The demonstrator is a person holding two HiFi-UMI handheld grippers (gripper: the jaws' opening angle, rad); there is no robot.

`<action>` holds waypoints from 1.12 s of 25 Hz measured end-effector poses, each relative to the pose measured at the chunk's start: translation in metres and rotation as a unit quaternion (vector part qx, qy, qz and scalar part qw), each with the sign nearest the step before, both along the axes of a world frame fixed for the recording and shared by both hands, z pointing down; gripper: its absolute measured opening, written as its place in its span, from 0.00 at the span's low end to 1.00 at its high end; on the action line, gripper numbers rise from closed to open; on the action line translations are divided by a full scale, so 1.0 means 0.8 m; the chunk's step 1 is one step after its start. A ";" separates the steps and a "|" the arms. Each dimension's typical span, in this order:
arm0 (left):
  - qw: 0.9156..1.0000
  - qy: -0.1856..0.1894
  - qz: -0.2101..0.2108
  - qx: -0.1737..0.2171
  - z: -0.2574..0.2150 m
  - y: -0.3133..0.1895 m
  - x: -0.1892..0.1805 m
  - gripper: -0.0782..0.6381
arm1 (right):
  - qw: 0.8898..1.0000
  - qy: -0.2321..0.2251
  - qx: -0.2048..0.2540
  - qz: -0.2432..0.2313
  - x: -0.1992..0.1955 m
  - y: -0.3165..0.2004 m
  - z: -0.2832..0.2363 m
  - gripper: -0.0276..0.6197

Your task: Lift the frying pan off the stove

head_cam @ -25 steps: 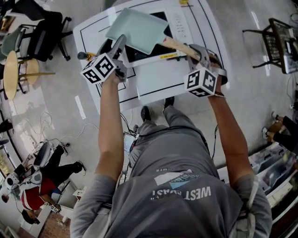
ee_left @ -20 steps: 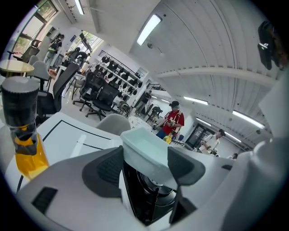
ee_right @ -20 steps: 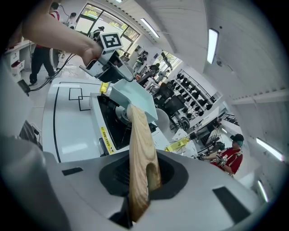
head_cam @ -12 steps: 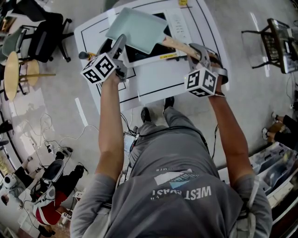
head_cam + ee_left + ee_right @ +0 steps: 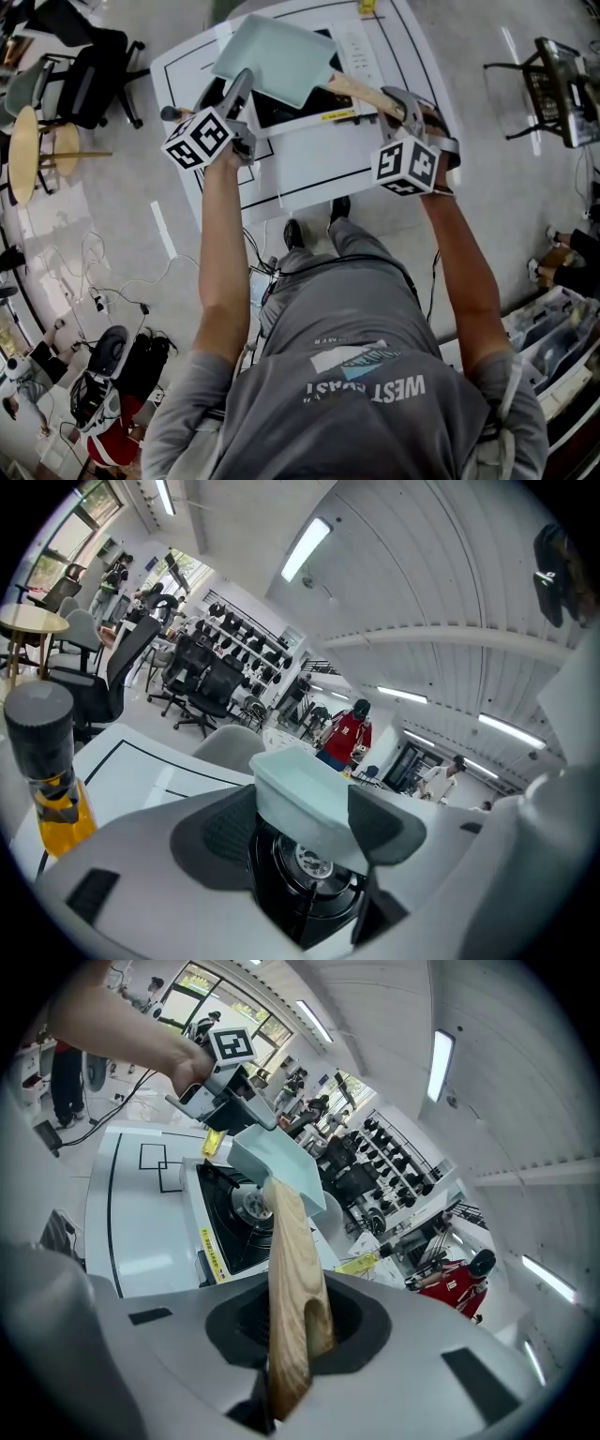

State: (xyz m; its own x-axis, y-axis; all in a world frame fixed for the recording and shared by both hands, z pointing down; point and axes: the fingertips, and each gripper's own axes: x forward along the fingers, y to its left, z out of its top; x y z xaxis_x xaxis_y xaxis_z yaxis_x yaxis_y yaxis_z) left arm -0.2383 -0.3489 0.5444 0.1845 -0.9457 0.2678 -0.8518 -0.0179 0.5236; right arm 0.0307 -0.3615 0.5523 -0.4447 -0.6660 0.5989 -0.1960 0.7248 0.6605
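A pale green square frying pan (image 5: 272, 56) with a wooden handle (image 5: 361, 94) hangs tilted just above the black stove (image 5: 277, 111) on the white table (image 5: 319, 164). My right gripper (image 5: 398, 103) is shut on the handle (image 5: 292, 1279) near its end, and the pan (image 5: 277, 1166) lies beyond it over the burner (image 5: 246, 1206). My left gripper (image 5: 242, 86) is at the pan's near left corner. That corner (image 5: 305, 803) fills the gap between its pads, so the left gripper (image 5: 300, 822) is shut on it. The burner (image 5: 305, 860) shows underneath.
A bottle of yellow oil with a grey cap (image 5: 42, 761) stands on the table left of the stove. Office chairs (image 5: 84, 56) and a round wooden table (image 5: 28, 141) are on the floor to the left. People stand in the background (image 5: 347, 738).
The pan and both grippers hold still. Only a person on the floor at the lower left has moved out of sight.
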 end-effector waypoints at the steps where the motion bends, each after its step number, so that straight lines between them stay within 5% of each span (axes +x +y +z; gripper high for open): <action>1: 1.000 0.000 0.000 0.001 -0.002 0.000 0.000 0.52 | 1.000 0.000 0.002 0.000 0.000 0.000 -0.002 0.13; 28: 0.999 -0.008 0.002 0.043 -0.069 0.017 -0.012 0.52 | 0.999 -0.004 0.050 0.000 -0.011 0.017 -0.066 0.13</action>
